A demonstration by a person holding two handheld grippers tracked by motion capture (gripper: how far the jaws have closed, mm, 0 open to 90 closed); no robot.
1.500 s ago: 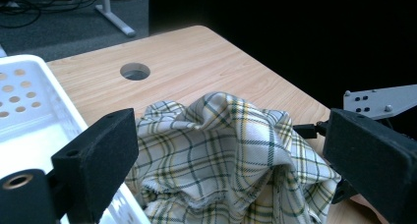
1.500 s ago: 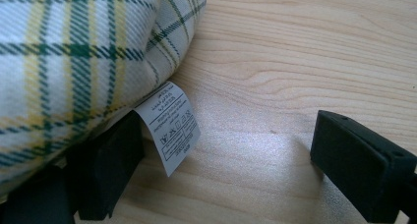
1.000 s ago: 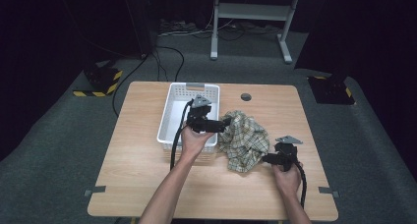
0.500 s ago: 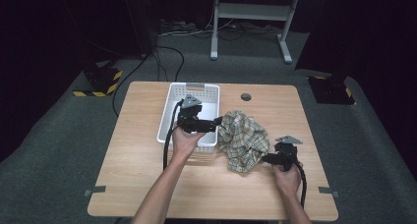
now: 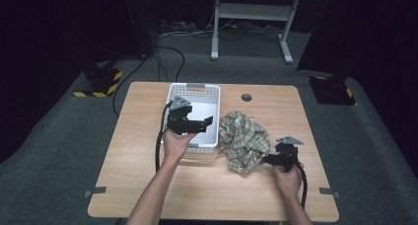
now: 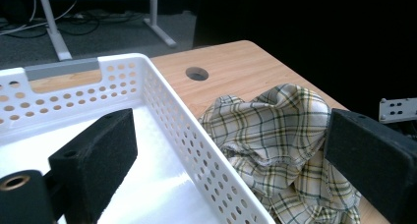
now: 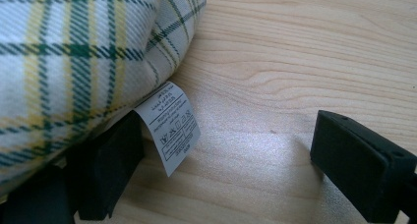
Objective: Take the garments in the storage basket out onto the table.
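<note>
Illegible care label (image 7: 169, 127) on plaid cloth (image 7: 74, 52)

Lab or recording studio, not home. Black curtain walls all round, dark grey carpet floor (image 5: 59, 151). Lone wooden tabletop (image 5: 148, 185) at frame centre, cable grommet hole (image 5: 246, 97) near its far edge. Hazard-striped floor blocks (image 5: 101, 82) upper left. Loose cables (image 5: 172, 62) on floor and grey metal stand (image 5: 251, 18) at top centre.
</note>
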